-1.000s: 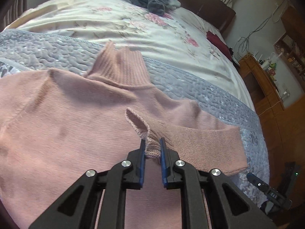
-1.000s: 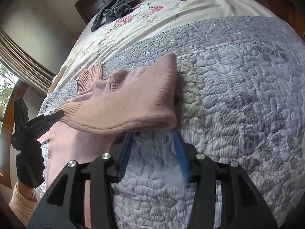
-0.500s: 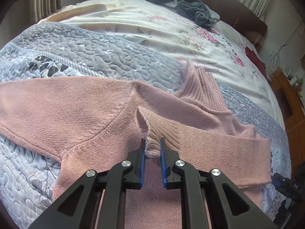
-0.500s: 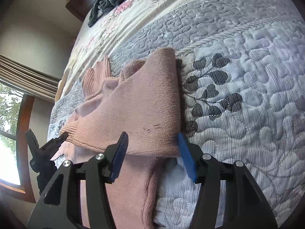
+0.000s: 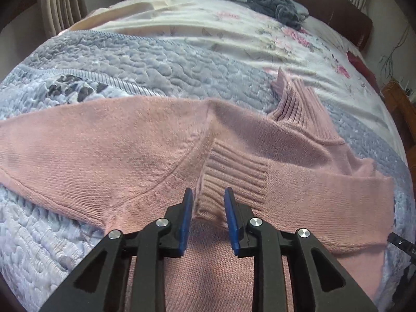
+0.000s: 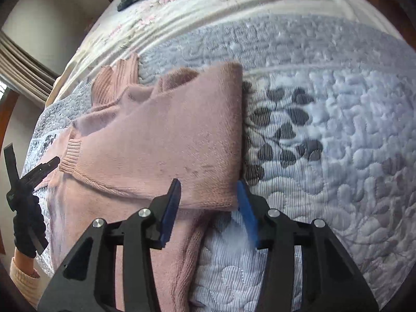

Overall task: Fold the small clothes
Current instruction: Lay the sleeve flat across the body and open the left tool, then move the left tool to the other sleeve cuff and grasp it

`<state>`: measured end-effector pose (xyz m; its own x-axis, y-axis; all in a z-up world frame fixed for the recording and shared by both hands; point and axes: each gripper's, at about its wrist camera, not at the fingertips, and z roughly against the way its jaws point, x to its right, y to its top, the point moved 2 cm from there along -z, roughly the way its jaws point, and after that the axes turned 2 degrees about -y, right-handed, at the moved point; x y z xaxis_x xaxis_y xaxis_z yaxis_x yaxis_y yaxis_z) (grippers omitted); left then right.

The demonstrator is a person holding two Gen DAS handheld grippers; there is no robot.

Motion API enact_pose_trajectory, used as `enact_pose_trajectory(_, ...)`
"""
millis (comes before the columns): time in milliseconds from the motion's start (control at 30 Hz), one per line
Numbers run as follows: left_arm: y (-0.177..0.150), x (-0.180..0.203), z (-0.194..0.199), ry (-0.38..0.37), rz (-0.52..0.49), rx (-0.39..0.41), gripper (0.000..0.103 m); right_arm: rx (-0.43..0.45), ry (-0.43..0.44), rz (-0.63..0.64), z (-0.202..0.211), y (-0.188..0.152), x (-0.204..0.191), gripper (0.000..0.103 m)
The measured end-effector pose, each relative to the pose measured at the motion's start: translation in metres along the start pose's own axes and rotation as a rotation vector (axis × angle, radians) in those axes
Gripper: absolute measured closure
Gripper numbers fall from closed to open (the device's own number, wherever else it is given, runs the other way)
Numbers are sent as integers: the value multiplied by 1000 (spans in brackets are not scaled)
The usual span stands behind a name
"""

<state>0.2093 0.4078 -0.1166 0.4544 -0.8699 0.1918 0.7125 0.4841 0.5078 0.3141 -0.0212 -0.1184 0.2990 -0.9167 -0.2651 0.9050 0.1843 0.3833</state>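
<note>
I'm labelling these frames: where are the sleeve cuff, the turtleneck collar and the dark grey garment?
Sleeve cuff (image 5: 228, 179), left wrist view: ribbed band.
Turtleneck collar (image 5: 299, 104), left wrist view: ribbed middle.
Dark grey garment (image 5: 267, 0), left wrist view: middle of the heap.

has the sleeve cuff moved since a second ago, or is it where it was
Yes. The sleeve cuff was pinched up off the sweater; now it lies flat on the sweater, closer to the collar, with the left tongs open around it.

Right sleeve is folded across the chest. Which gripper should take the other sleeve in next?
Left, probably. The left gripper is open beside the ribbed cuff, and the unfolded sleeve stretches out on its side. The right gripper sits open at the opposite folded edge.
</note>
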Motion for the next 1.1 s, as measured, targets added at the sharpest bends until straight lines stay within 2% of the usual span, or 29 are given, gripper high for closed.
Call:
enact_pose_trajectory(33, 3, 2, 8, -13, -1, 20, 70, 34, -1, 20, 10, 2, -8, 55)
enact_pose_trajectory(100, 4, 13, 16, -46, -19, 31, 57, 59, 26, 32, 20, 6, -21, 51)
enact_pose_trajectory(233, -3, 38, -1, -111, -60, -53, 57, -16, 95, 48, 0, 7, -52, 52)
enact_pose_trajectory(333, -11, 43, -26, -86, -68, -101, 57, -68, 70, 53, -26, 3, -61, 52)
enact_pose_trajectory(433, -21, 33, -49, -91, -33, -165, 57, -115, 50, 30, -48, -4, -54, 52)
enact_pose_trajectory(600, -25, 36, -53, -84, -89, -146, 57, -109, 67, 17, -57, -6, -49, 52)
enact_pose_trajectory(733, -21, 26, -35, -122, -44, -137, 57, -110, 46, 18, -47, -5, -58, 51)
enact_pose_trajectory(800, -19, 10, -12, -146, -27, -93, 57, -97, 87, 42, -33, -7, -69, 50)
enact_pose_trajectory(900, -19, -37, 19, -102, -7, -48, 55, -113, 113, 115, -21, -19, -95, 48)
enact_pose_trajectory(1000, -21, -114, 41, -42, 106, -36, 55, -134, 131, 171, -23, -31, -116, 48)
enact_pose_trajectory(1100, -29, -197, 60, 51, 229, 2, 55, -154, 143, 212, -30, -42, -133, 48)
